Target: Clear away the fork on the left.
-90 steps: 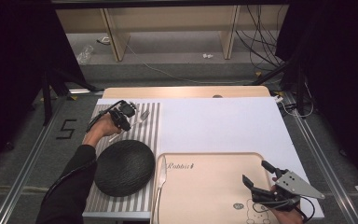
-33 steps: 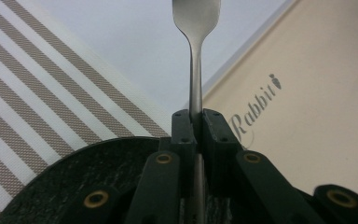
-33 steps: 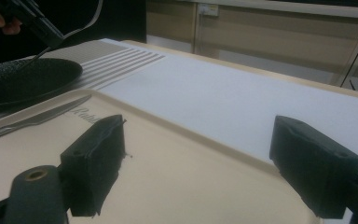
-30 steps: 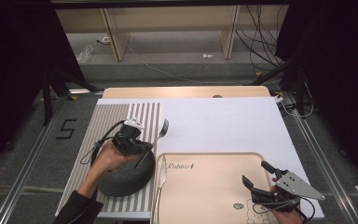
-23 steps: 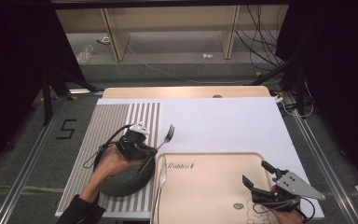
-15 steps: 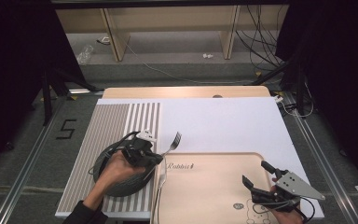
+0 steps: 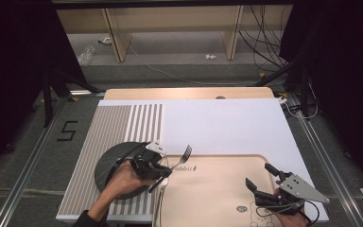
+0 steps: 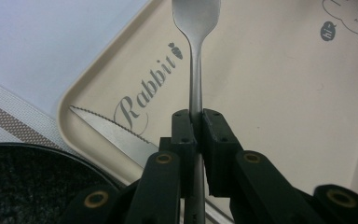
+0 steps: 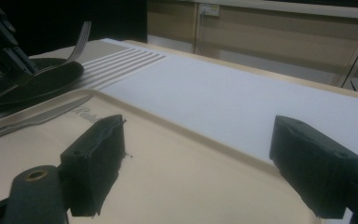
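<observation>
The left gripper (image 7: 163, 171) is clamped on the handle of a metal fork (image 8: 195, 70), holding it above the left end of a beige tray (image 7: 217, 189) printed "Rabbit". A serrated knife (image 8: 109, 132) lies inside the tray's left edge, beside a round black plate (image 7: 111, 163) on a striped placemat (image 7: 118, 125). The right gripper (image 7: 267, 187) rests over the tray's right end, jaws wide apart and empty.
</observation>
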The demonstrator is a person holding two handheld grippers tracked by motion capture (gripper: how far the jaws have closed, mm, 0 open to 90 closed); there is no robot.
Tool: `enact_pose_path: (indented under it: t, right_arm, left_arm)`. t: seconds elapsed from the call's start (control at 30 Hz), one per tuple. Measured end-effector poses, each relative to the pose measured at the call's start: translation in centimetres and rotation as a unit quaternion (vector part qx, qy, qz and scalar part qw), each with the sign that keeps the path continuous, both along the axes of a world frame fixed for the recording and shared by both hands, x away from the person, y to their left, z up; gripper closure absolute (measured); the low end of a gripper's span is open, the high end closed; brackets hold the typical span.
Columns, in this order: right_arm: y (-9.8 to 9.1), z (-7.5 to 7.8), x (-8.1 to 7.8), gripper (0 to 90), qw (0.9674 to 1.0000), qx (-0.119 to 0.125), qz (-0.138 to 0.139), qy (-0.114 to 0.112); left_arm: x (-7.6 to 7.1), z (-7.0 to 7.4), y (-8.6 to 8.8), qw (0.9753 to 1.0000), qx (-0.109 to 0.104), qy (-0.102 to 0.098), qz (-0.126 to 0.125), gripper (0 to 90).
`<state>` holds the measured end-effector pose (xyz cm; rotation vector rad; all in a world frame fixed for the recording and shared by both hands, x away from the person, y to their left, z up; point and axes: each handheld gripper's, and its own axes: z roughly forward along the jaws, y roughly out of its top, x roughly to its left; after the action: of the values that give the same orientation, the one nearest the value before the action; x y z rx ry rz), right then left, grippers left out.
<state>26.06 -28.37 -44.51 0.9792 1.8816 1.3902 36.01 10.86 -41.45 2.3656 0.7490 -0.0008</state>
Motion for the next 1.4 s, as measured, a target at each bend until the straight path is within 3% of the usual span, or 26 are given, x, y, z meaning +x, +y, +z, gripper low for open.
enact_pose_path:
  t: [0.33, 0.53, 0.67, 0.93, 1.4]
  right_arm:
    - [0.0, 0.0, 0.0, 18.9, 1.0, 0.001, 0.0, 0.002]
    - [0.0, 0.0, 0.0, 18.8, 1.0, 0.001, -0.001, 0.001]
    - [0.0, 0.0, -0.1, 18.9, 1.0, 0.001, -0.001, 0.0]
    - [0.0, 0.1, -0.1, 18.9, 1.0, 0.0, -0.001, 0.0]
    - [0.0, 0.1, -0.1, 18.8, 1.0, 0.001, 0.0, -0.001]
  left_arm:
    - [-1.3, -0.3, -0.9, 0.9997, -0.006, 0.016, -0.019, 83.6]
    - [-2.4, -1.0, -2.0, 0.9964, -0.039, 0.061, -0.045, 83.6]
    - [-2.9, -1.5, -2.8, 0.9948, -0.036, 0.076, -0.057, 83.6]
    - [-3.2, -1.9, -3.1, 0.9938, -0.043, 0.089, -0.051, 83.6]
    - [-3.8, -2.9, -3.4, 0.992, -0.036, 0.111, -0.047, 83.6]
